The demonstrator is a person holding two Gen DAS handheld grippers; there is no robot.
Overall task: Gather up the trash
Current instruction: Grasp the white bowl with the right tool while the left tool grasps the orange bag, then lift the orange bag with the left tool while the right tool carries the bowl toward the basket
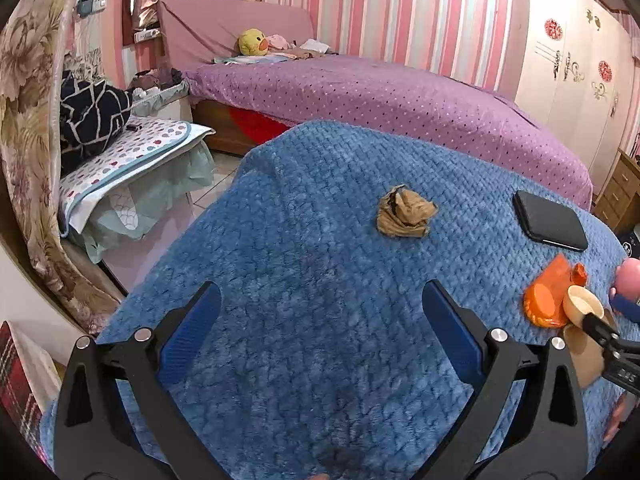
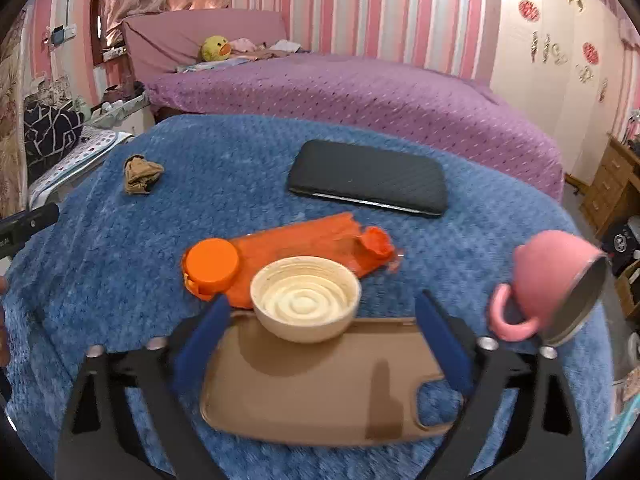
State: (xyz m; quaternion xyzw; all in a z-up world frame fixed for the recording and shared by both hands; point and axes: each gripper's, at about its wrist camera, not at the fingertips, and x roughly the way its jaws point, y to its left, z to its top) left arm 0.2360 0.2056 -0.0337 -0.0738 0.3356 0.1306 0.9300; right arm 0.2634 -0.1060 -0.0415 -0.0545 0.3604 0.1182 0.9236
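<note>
A crumpled brown wrapper (image 1: 406, 213) lies on the blue blanket (image 1: 304, 264); it also shows in the right wrist view (image 2: 142, 174) at the far left. A torn orange pouch with a round cap (image 2: 280, 258) lies mid-table, also visible in the left wrist view (image 1: 554, 294). My left gripper (image 1: 322, 334) is open and empty, hovering short of the wrapper. My right gripper (image 2: 322, 332) is open and empty, its fingers on either side of a cream bowl (image 2: 306, 298) that stands on a tan board (image 2: 320, 380).
A black phone (image 2: 368, 176) lies beyond the pouch. A pink mug (image 2: 548, 280) lies tipped at the right. A purple bed (image 1: 400, 96) stands behind the table, a cluttered side table (image 1: 132, 152) at the left, and a wooden dresser (image 2: 612, 184) at the right.
</note>
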